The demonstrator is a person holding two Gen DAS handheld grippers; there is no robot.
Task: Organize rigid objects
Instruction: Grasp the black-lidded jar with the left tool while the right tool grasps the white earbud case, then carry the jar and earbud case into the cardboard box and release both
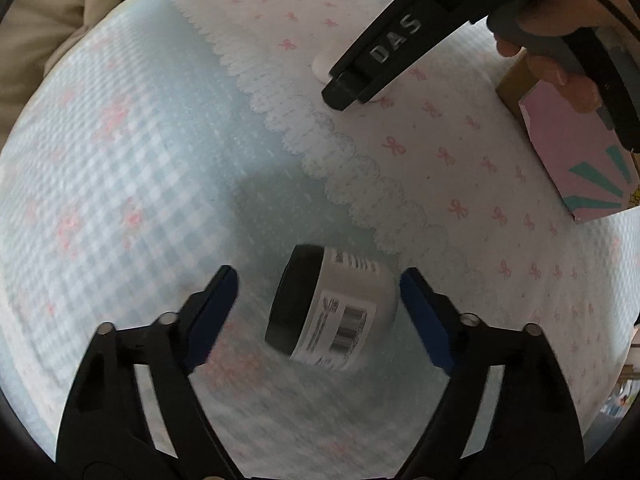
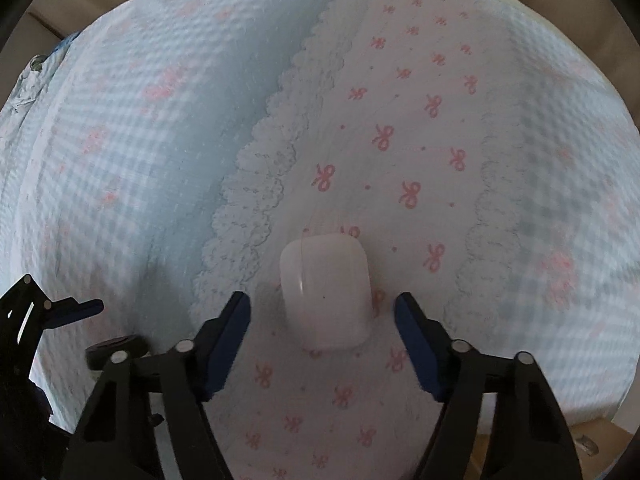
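presently, item one: jar [image 1: 334,312], white body with black lid and barcode label, lying on its side on the blue gingham part of the cloth-covered surface [image 1: 132,152]. its long axis is running slantwise across the gap of the left gripper [image 1: 318,304], lid end toward the left pad, base end toward the right pad. the jaws are standing partly spread, one pad on each side, neither pad touching the jar; nothing is being held.

item two: small white rounded case [image 2: 325,294], resting on the pink-bow part of the cloth, just beside the scalloped lace edge [image 2: 256,184]. the right gripper [image 2: 322,328] is pointing down over it, the jaws partly spread and flanking its nearer end, gaps showing on both sides; no grip yet.

item three: pink box [image 1: 568,152], sitting well apart at the left view's right edge.

judgement: each hand is nearer its own item; each set of jaws seems to need only a little more descent and closing.
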